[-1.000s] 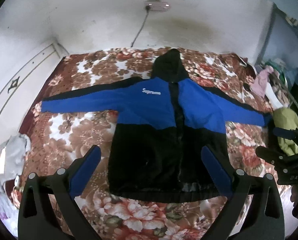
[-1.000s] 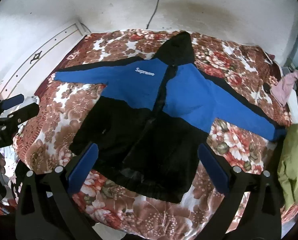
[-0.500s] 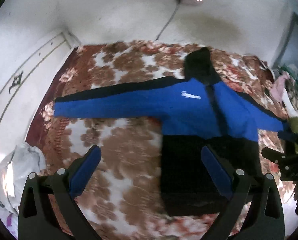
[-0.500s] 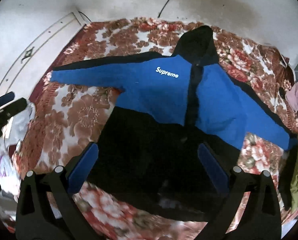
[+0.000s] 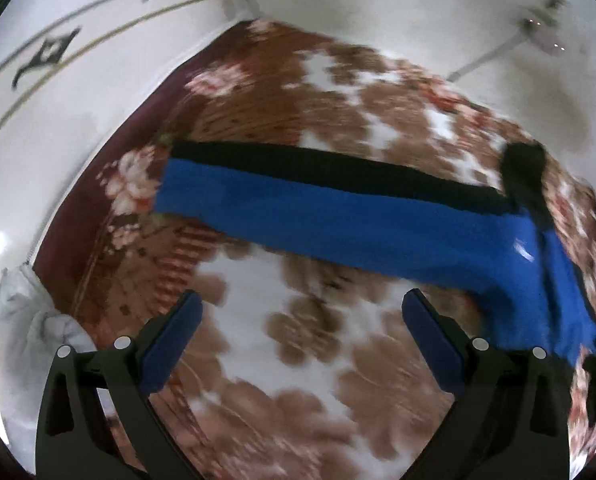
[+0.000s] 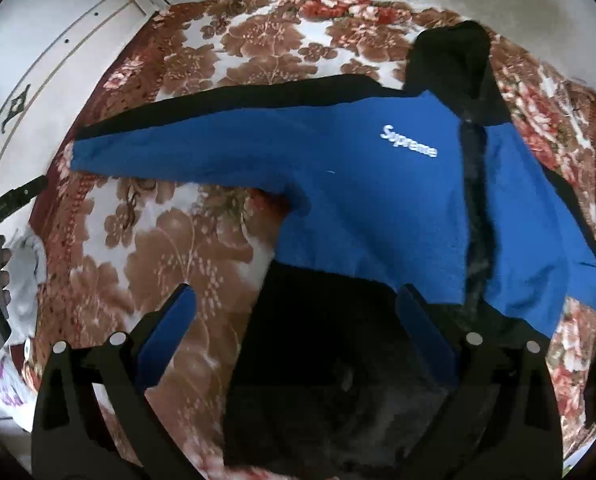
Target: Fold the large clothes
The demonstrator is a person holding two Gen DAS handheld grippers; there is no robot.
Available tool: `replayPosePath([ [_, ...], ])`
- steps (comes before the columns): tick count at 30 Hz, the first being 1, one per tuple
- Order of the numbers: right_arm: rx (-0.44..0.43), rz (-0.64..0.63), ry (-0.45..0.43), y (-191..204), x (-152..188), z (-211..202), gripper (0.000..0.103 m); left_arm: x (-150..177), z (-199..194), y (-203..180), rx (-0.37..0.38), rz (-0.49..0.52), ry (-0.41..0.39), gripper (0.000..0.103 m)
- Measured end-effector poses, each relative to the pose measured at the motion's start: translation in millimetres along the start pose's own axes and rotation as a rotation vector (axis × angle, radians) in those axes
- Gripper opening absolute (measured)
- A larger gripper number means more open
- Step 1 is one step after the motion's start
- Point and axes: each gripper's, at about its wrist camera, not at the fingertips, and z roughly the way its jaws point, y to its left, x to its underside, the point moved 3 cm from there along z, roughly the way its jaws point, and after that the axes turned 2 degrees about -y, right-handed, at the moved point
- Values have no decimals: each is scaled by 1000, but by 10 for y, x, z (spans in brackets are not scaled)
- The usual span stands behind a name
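Jacket (image 6: 370,208) lies flat, front up, on the floral bedspread (image 6: 186,240), both sleeves spread out. No fold made yet, so this reads as the approach to the first fold: a sleeve tuck.

Left gripper (image 5: 302,340) has jaws wide, nothing between them, hovering over bare bedspread (image 5: 298,360), w/ the sleeve (image 5: 318,208) just ahead at 12 o'clock. Right gripper (image 6: 294,332) also has jaws wide & empty, above the black lower body near the hem.

Next move, prob.: left gripper drops to the cuff (image 5: 174,188) at approx 10 o'clock, pinches it, carries it across the chest. Needs a low approach so it takes only the sleeve, not the bedspread.

In right wrist view, hood (image 6: 454,60) points to 1 o'clock, hem to 6–7; body's long axis runs hood-to-hem. Sleeve line crosses it, approx 9 to 4 o'clock.
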Motion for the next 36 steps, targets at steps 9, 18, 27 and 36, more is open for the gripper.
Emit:
replayPosePath([
  [9,41,-39,69,160,-271,940,98,-357,933,1027,-10,-196,-17,98],
  [18,47,-137,84,317,-486,1647,98,-475,1370,1336,91,-236,-57,81],
  [27,58,-164,30,390,-693,1929,98,-548,1470,1365,250,-304,-85,40],
  [36,24,-257,-40,518,-541,2074,99,-660,1395,1205,425,-419,-122,9],
])
